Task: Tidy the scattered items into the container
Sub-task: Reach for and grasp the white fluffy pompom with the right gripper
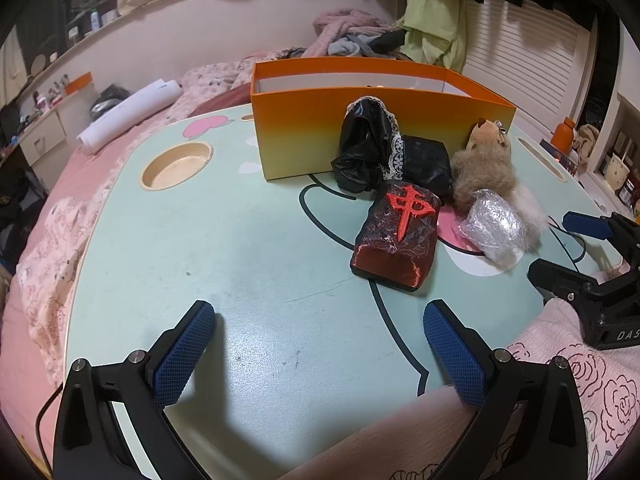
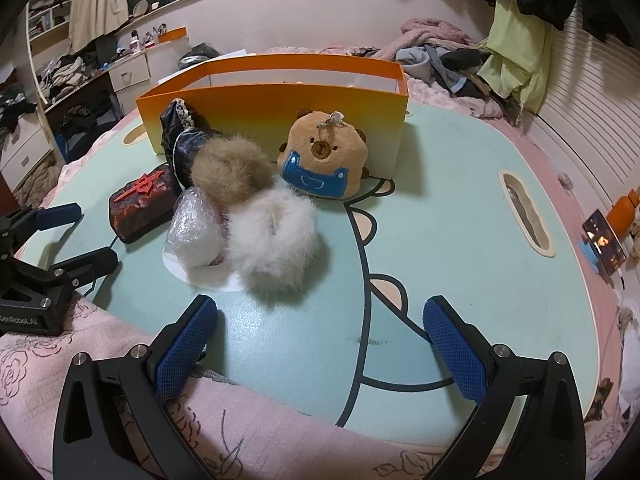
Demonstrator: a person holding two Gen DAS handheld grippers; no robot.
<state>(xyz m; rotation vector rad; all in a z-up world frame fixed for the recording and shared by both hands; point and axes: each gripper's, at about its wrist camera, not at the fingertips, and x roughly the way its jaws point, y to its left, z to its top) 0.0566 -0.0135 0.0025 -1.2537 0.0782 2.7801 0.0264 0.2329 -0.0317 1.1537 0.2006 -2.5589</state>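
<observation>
Both the left gripper (image 1: 320, 356) and right gripper (image 2: 320, 352) gape wide, empty. The white fluffy ball (image 2: 276, 240) lies just beyond the right fingers, before the orange box (image 2: 272, 116); its fur may slip, nudging the bubble-wrap bundle (image 2: 196, 236).

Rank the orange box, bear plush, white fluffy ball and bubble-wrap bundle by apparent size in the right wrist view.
1. orange box
2. white fluffy ball and bear plush: about alike, and the ball lies nearer, so unranked
3. bubble-wrap bundle

"GenRobot.AI" on the left hand-held gripper (image 2: 72, 236); red "中" on pouch (image 1: 396, 236).
</observation>
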